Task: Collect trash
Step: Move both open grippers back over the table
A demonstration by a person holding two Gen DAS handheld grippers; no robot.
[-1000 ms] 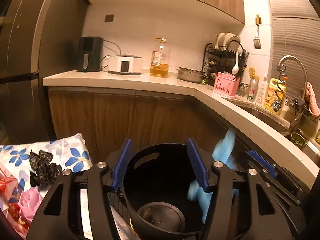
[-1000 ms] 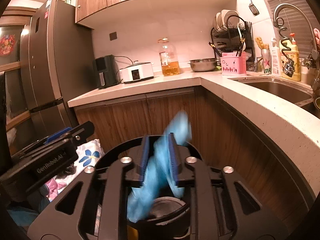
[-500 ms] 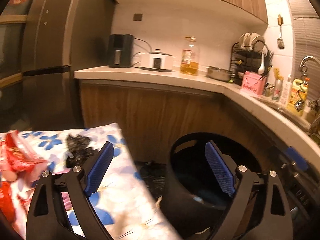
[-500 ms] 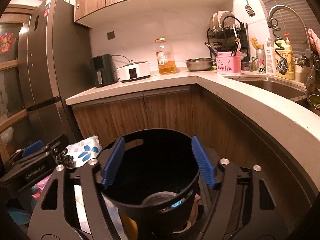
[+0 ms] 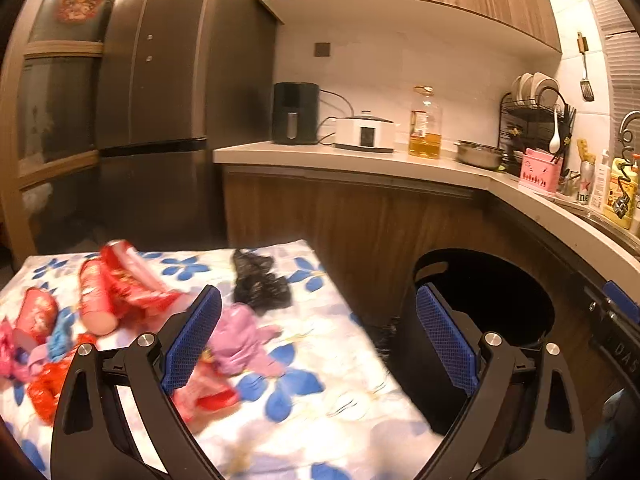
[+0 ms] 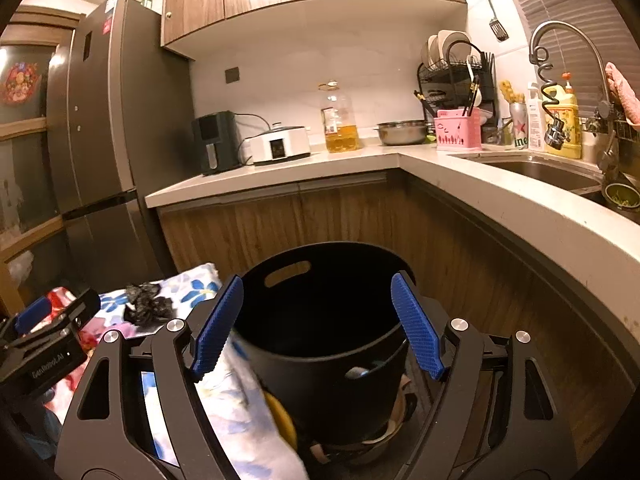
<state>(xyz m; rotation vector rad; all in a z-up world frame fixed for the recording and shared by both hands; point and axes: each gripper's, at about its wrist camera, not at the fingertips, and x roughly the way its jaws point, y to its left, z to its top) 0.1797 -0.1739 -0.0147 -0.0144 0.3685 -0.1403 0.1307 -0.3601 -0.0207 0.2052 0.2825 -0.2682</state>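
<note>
Both jaws gape empty, left gripper (image 5: 318, 338) over the lilac wrapper (image 5: 244, 338), right gripper (image 6: 318, 322) above the black bin (image 6: 320, 320); blurred aim risks pinching floral cloth (image 5: 320, 380).

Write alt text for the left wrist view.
Open, empty left hand-held gripper faces a floral cloth strewn with red wrappers, a black crumpled bag and pink scraps; a black bin stands right.

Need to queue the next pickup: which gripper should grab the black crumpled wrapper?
Left. The left gripper is open over the floral cloth, facing the black crumpled wrapper; the right gripper hangs over the black bin.
</note>
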